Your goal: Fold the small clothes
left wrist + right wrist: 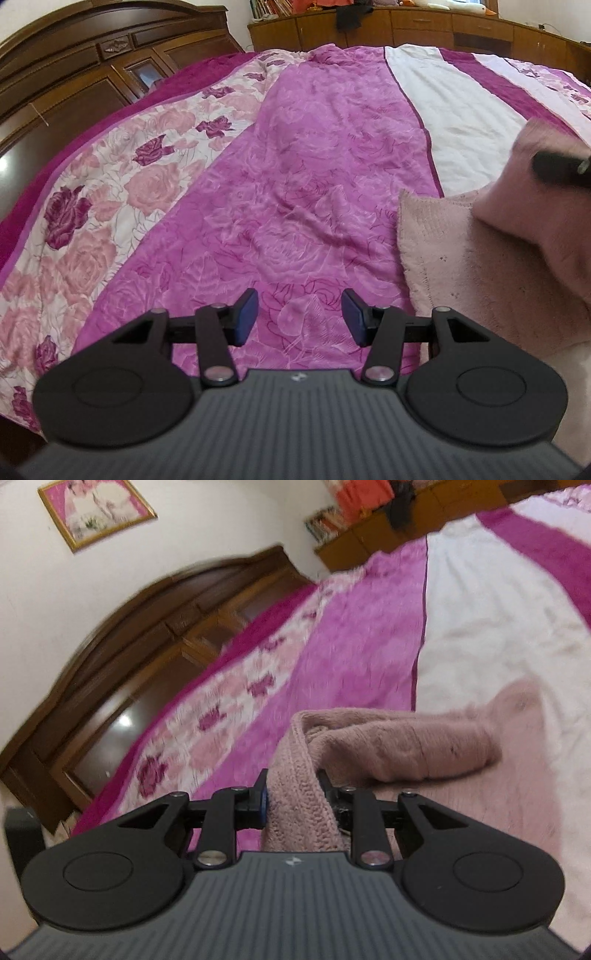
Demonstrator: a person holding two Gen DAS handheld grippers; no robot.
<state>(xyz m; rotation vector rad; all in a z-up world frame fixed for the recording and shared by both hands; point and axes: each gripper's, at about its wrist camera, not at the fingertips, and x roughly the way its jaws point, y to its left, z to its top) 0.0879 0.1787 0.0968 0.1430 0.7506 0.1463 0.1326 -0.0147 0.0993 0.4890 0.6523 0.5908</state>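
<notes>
Now the right gripper (295, 797) pinches the pink sweater (388, 746) tight between its fingers. The left gripper (300, 317) is open over the bedspread (295, 184), with the sweater just beside it.

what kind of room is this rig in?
Almost certainly a home bedroom: a bed under a pink rose-print quilt, a carved wooden headboard, and a framed portrait on the wall. The right gripper holds a pink knit garment.

Left gripper (299, 314) hovers low with its blue pads (245, 316) spread wide, gripping nothing. Right gripper (295, 797) tilts sideways, fingers clamped tight on a ribbed fold of the pink garment (388, 746).
</notes>
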